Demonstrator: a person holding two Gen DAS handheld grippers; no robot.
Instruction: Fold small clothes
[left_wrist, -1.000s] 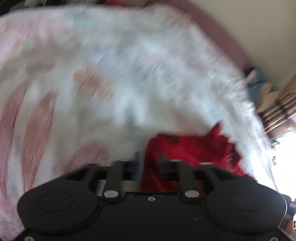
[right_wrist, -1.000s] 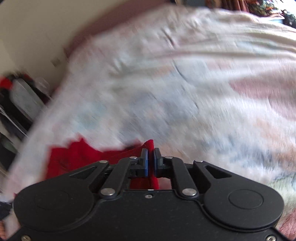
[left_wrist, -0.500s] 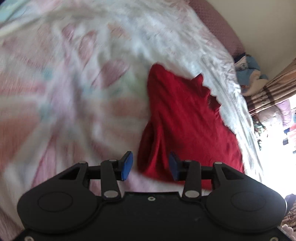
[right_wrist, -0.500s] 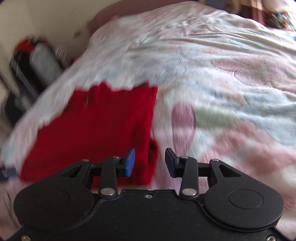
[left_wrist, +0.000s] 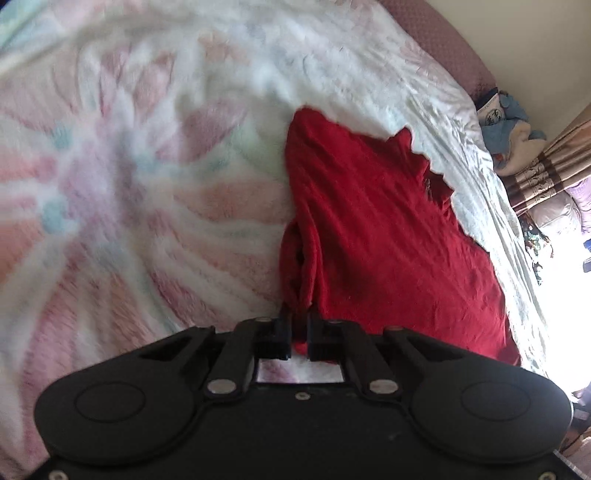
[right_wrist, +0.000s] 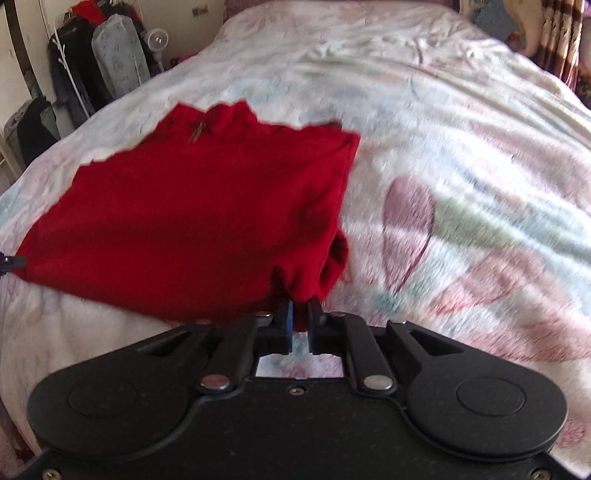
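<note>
A red garment (left_wrist: 384, 236) lies spread on a bed with a pink and white floral blanket (left_wrist: 129, 184). In the left wrist view my left gripper (left_wrist: 299, 314) is shut on a bunched fold at the garment's near edge. In the right wrist view the same red garment (right_wrist: 192, 214) lies flat to the left, with a small tag near its far edge. My right gripper (right_wrist: 301, 306) is shut on a gathered corner at the garment's near right side. Both grips sit low, close to the blanket (right_wrist: 461, 221).
A clothes rack with dark garments (right_wrist: 81, 74) stands past the bed's far left side in the right wrist view. A curtain (left_wrist: 546, 173) and a blue and white bundle (left_wrist: 506, 118) sit at the bed's far right corner in the left wrist view.
Half a second ago both grippers were open above the garment's near edge. Both have since come down and shut on bunched red fabric.
</note>
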